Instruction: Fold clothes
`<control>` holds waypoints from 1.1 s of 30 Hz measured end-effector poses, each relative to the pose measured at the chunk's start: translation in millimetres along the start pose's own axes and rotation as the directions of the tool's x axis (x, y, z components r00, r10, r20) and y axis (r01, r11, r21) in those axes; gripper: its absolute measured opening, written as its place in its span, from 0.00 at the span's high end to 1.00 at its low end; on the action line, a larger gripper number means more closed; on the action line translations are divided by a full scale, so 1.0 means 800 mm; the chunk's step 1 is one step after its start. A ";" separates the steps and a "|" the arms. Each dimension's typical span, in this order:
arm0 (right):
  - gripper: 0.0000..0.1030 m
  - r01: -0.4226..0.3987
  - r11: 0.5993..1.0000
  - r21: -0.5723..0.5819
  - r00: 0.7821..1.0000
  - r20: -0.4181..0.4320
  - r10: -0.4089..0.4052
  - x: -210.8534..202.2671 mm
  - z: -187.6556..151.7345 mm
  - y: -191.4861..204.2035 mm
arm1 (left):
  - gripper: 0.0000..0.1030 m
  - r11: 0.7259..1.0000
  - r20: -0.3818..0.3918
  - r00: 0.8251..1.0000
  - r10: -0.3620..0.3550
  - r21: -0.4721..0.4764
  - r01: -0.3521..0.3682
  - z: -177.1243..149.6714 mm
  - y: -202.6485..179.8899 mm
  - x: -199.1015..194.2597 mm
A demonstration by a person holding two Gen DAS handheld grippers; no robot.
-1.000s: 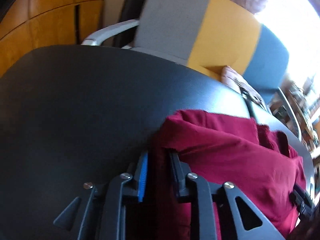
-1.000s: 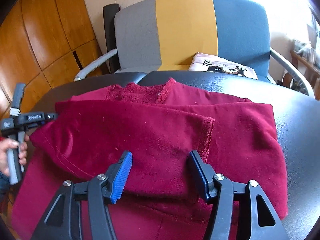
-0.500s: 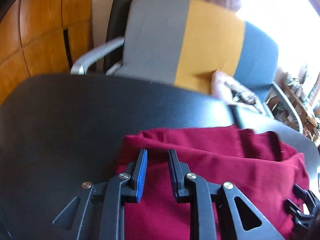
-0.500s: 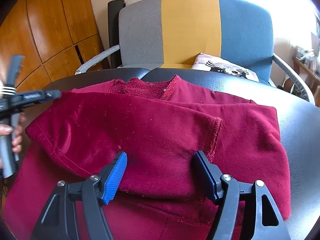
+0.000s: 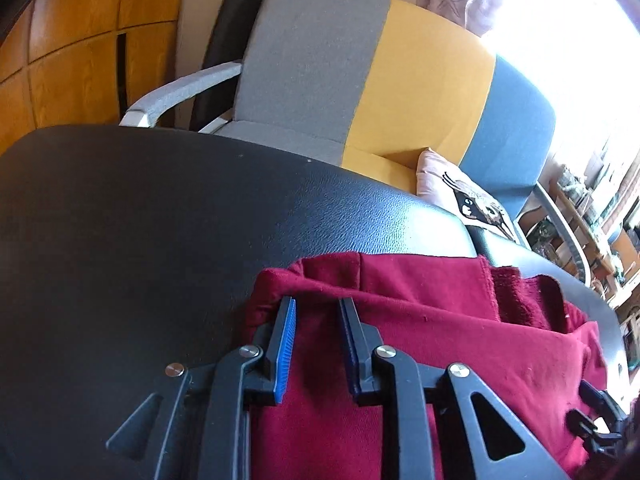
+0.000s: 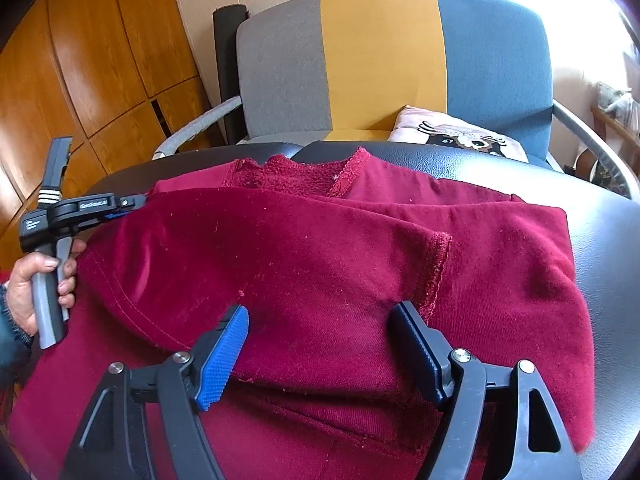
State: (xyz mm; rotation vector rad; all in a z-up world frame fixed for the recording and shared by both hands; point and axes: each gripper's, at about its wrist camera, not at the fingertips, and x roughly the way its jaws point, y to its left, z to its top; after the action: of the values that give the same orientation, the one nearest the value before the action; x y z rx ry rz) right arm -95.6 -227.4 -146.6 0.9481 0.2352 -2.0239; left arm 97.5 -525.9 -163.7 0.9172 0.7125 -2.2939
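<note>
Striped armchair (image 6: 384, 68) with cushion (image 6: 456, 136) beyond table (image 5: 140, 220) far edge. Maroon sweatshirt (image 6: 320, 264) sleeve folded across body. Left gripper (image 5: 316, 312) pinches its fold; right gripper (image 6: 320, 320) spread wide above it.

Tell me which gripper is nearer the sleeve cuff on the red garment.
Right. The right gripper hovers open with one finger beside the sleeve cuff; the left gripper is at the red garment's far left edge.

Behind the black table (image 6: 600, 220) stands a grey, yellow and blue armchair (image 6: 380, 52); wooden panels (image 6: 80, 60) cover the left wall.
</note>
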 end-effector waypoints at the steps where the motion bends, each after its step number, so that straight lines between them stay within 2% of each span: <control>1: 0.26 -0.002 1.000 0.001 1.000 0.001 0.002 0.000 0.000 0.000 | 0.78 1.000 0.000 1.000 0.001 -0.018 -0.001 0.000 0.004 -0.008; 3: 0.26 -0.005 1.000 0.001 1.000 0.002 0.005 0.001 0.000 -0.002 | 0.77 0.994 0.014 1.000 0.014 -0.109 -0.012 -0.010 0.021 -0.029; 12: 0.26 0.018 1.000 -0.018 1.000 -0.004 -0.018 0.003 0.001 -0.001 | 0.76 0.999 0.047 0.998 0.043 -0.006 -0.043 -0.127 0.000 -0.137; 16: 0.26 0.045 0.998 -0.035 0.999 -0.020 -0.046 -0.004 0.003 0.005 | 0.76 0.998 -0.009 1.000 0.026 0.055 -0.026 -0.178 -0.012 -0.164; 18: 0.26 0.062 0.997 -0.040 0.997 -0.036 -0.064 -0.016 0.003 0.009 | 0.76 0.997 -0.012 1.000 0.028 0.070 -0.027 -0.197 -0.011 -0.177; 22: 0.26 -0.002 1.000 -0.019 1.000 0.004 0.002 -0.076 -0.027 0.021 | 0.76 0.997 -0.013 1.000 0.015 0.082 -0.014 -0.228 -0.007 -0.200; 26: 0.24 -0.047 0.999 0.017 0.999 0.000 0.047 -0.122 -0.078 0.028 | 0.76 0.996 -0.020 1.000 0.002 0.093 0.000 -0.252 -0.008 -0.209; 30: 0.23 0.003 0.998 0.057 0.999 -0.036 -0.001 -0.126 -0.124 0.018 | 0.74 0.993 -0.003 1.000 0.023 0.117 -0.022 -0.263 -0.013 -0.206; 33: 0.23 0.030 0.999 0.045 0.999 -0.034 -0.029 -0.118 -0.128 0.017 | 0.73 0.995 -0.009 1.000 0.016 0.099 -0.015 -0.255 -0.012 -0.196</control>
State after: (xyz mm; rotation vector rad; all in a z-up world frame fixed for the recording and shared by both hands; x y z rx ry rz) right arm 1.8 -126.6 -149.4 1.0133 0.2233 -2.0490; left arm 275.3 -340.4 -173.2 0.9766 0.5981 -2.3302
